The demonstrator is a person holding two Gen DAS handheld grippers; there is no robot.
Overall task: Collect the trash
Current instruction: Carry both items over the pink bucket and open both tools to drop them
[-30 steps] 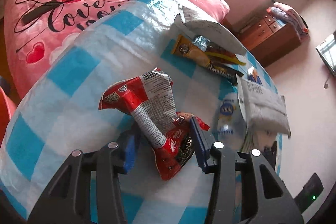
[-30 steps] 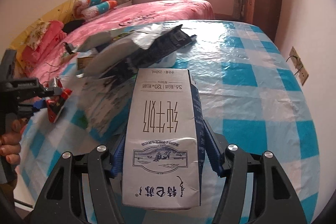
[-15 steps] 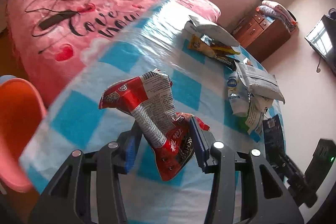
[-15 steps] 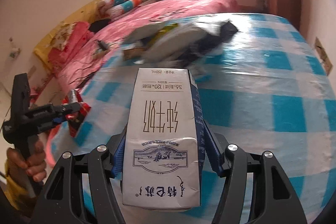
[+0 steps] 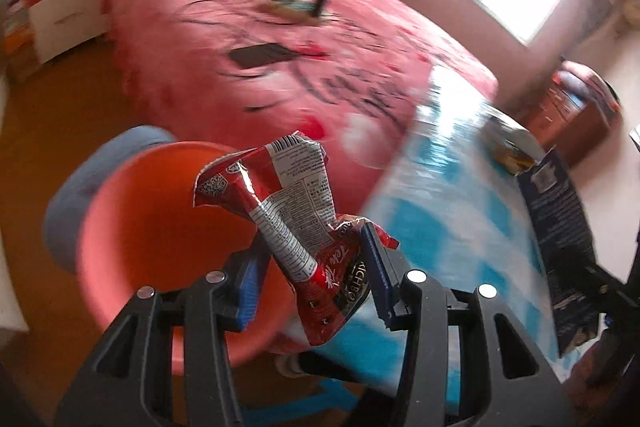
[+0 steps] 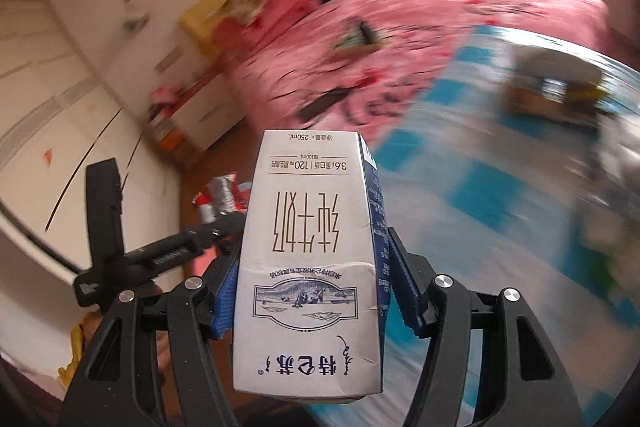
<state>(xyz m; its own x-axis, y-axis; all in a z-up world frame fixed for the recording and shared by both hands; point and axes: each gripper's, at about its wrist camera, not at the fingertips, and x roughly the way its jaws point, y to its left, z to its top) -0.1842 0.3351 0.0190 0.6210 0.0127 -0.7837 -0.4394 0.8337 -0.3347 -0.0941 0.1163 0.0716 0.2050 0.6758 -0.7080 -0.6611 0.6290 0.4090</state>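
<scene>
Left gripper (image 5: 316,279) pinching red snack wrapper (image 5: 288,223), held over orange bin (image 5: 132,227) beside table (image 5: 460,227).
Right gripper (image 6: 308,291) pinching white milk carton (image 6: 308,247), up in air near table edge.
Could miss bin if let go too soon (wrapper light, may flutter to floor).
Could bump grippers together, both close.
Bin inside: looks bare, blurry though.
More trash far back on table, too blurry to name.
</scene>
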